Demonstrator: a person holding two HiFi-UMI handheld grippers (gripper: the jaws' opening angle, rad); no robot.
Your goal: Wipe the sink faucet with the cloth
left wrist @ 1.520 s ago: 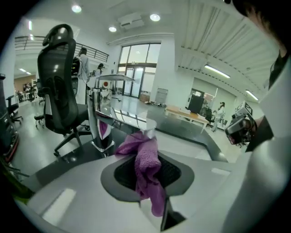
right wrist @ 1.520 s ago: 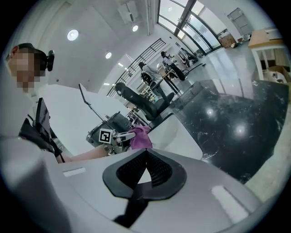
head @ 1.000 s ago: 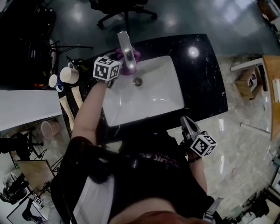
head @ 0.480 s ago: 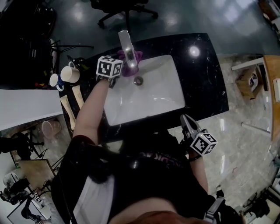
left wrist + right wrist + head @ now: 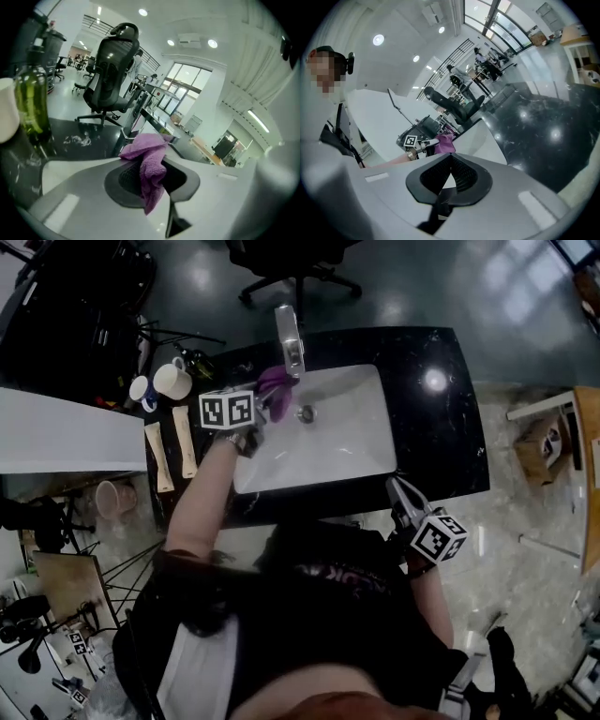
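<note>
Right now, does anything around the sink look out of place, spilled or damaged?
Nothing stands out. The purple cloth is clamped in the left gripper beside the faucet, as wiping needs. I see no spill or damage on the sink or the black counter.

1. This is an open-plan office or lab hall, not a home. A black marbled worktop with a white sink and faucet stands free on a glossy dark floor.
2. A black office chair stands just beyond the worktop's far edge.
3. Recessed ceiling lights, tall glazed windows and a railed upper level suit a large workplace.
4. Tripods crowd the floor at the left, and two mugs sit at the worktop's far left corner.
</note>
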